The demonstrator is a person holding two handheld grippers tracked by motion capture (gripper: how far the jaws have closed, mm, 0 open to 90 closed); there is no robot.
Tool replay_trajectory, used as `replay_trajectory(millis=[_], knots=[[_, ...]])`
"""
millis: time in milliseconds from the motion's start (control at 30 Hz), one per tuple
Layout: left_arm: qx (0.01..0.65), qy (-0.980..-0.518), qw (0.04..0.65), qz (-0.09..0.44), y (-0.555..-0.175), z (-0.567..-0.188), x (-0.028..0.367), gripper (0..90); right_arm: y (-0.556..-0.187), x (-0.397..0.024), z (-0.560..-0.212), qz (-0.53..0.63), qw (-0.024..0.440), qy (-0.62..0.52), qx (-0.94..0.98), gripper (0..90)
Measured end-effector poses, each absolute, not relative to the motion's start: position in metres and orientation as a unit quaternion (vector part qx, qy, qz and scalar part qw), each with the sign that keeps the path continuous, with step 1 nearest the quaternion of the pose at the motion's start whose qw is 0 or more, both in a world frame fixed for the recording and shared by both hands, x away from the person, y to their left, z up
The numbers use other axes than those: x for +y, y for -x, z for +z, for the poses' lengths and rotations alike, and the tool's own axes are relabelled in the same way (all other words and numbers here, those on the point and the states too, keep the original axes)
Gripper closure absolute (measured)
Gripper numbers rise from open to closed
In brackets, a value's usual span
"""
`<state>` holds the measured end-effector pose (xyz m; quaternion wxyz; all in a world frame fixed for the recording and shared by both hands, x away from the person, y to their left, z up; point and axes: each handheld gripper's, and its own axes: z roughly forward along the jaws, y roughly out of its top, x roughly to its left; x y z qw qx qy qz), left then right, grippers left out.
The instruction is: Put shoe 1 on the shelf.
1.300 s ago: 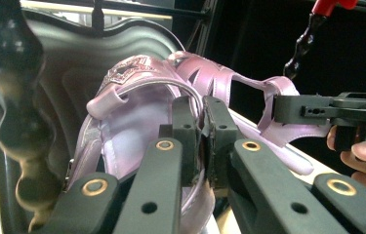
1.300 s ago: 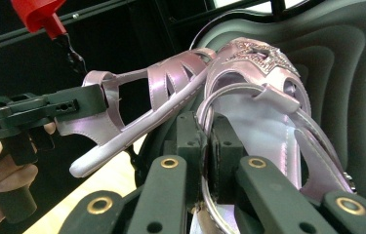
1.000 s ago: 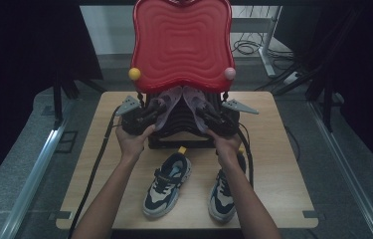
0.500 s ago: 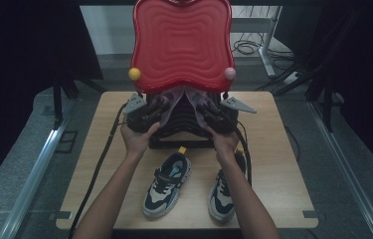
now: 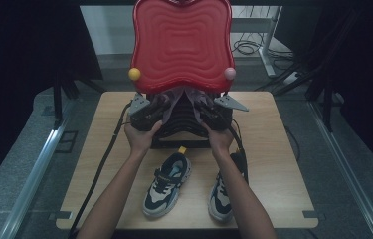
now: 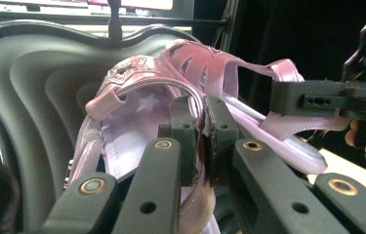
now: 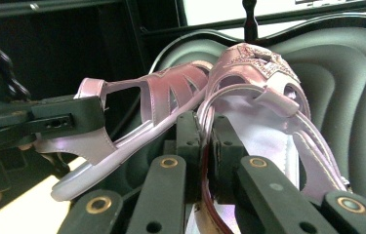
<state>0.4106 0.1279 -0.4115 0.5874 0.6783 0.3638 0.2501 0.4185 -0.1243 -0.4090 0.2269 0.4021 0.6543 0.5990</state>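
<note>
You have each gripper, left and right, clamped on a pink sandal's heel rim, keeping both sandals upright above the open case.

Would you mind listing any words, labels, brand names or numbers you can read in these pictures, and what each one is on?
No readable text in any view.
The pink sandals carry glitter trim and a faint star print, but no lettering.
The sneakers on the table show a yellow tab, too small to read.
The red case lid bears only moulded ripples.
</note>
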Motion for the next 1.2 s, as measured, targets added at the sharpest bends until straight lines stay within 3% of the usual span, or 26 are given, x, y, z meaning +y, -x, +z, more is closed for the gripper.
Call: replay_trajectory(millis=[233, 800, 1200], knots=[[0.351, -0.696, 0.567, 0.266, -0.409, -0.419, 0.12, 85.0, -0.42, -0.125, -0.417, 0.578, 0.25, -0.393, 0.67, 85.0], [0.354, -0.718, 0.533, 0.276, -0.401, -0.436, 0.114, 81.8, -0.418, -0.123, -0.433, 0.536, 0.241, -0.405, 0.7, 83.8], [0.352, -0.725, 0.524, 0.276, -0.398, -0.439, 0.117, 80.1, -0.413, -0.123, -0.431, 0.511, 0.273, -0.409, 0.705, 84.7]])
